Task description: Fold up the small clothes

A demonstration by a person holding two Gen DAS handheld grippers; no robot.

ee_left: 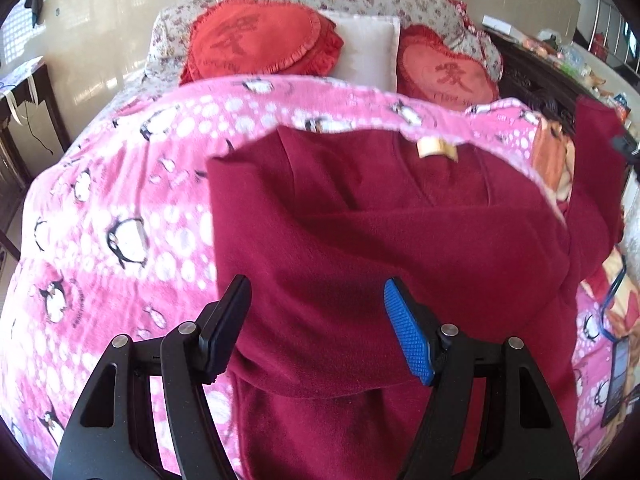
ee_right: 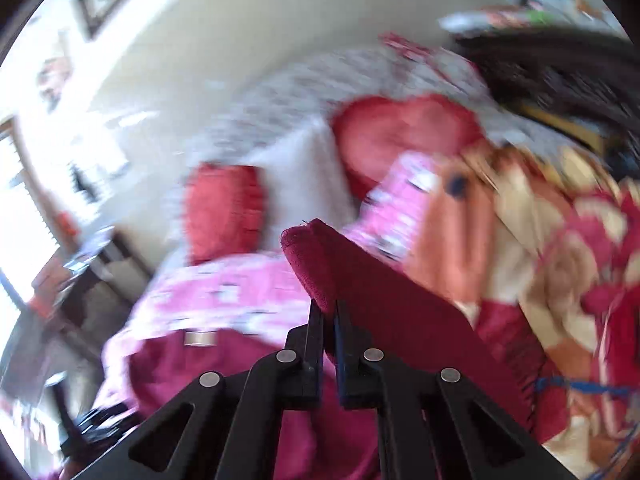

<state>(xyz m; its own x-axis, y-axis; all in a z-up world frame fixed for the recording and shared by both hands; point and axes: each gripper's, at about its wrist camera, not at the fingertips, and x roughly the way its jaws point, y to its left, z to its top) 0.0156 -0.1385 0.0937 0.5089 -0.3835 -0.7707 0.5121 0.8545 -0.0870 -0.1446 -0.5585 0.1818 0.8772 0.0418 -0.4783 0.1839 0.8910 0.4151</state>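
Observation:
A dark red fleece garment [ee_left: 360, 232] lies on a pink penguin-print blanket [ee_left: 120, 208] on the bed, one sleeve folded across its body, a tan neck label [ee_left: 436, 148] at the far edge. My left gripper [ee_left: 316, 300] is open just above the garment's near part, jaws wide apart, holding nothing. In the blurred right wrist view my right gripper [ee_right: 329, 308] is shut on the garment's other sleeve [ee_right: 320, 256] and holds its cuff lifted above the bed. That raised sleeve shows at the right edge of the left wrist view [ee_left: 596, 168].
Two red heart cushions [ee_left: 260, 40] and a white pillow [ee_left: 368, 48] lie at the head of the bed. An orange and cream blanket [ee_right: 520, 220] is bunched at the right. A dark wooden table [ee_left: 24, 120] stands left; a phone [ee_left: 620, 376] lies at the right edge.

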